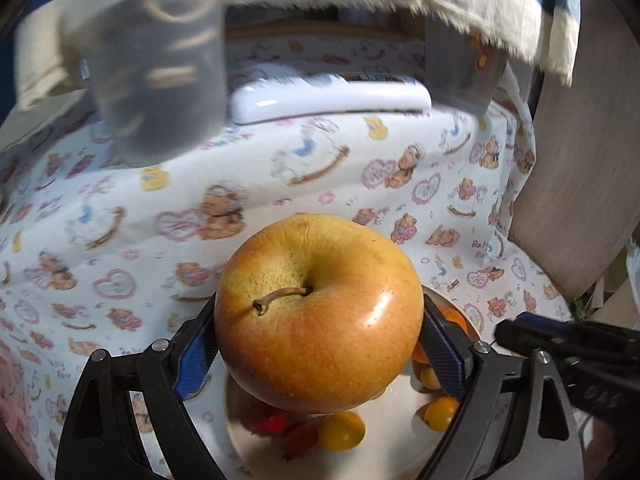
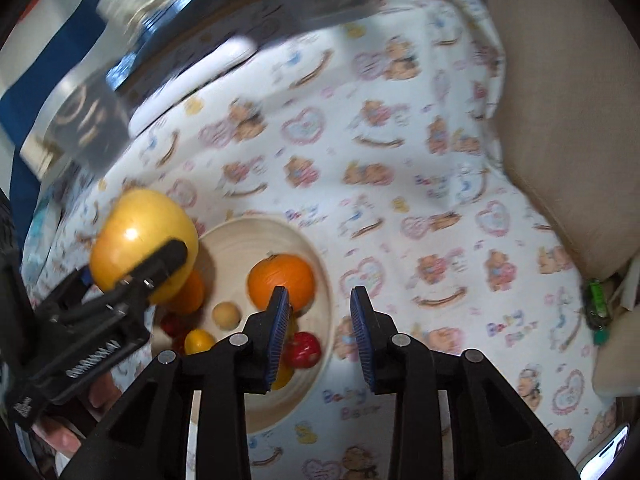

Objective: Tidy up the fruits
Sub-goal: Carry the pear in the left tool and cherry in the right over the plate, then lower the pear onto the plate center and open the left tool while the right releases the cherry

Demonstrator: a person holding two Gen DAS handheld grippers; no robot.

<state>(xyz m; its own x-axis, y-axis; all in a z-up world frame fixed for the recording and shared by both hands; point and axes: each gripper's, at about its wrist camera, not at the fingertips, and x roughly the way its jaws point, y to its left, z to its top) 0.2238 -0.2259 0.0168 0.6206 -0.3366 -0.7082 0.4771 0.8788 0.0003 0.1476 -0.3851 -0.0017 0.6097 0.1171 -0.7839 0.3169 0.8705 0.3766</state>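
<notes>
My left gripper is shut on a large yellow-orange apple and holds it above a cream bowl. In the right wrist view the same apple hangs over the bowl's left rim, held by the left gripper. The bowl holds an orange, a red fruit, small yellow fruits and a tan ball. My right gripper is open and empty, just above the bowl's right rim; it shows at the right edge of the left wrist view.
The table wears a white cloth printed with teddy bears. Two clear plastic containers and a white flat device stand at the back. A beige chair lies to the right. A phone shows at the lower right.
</notes>
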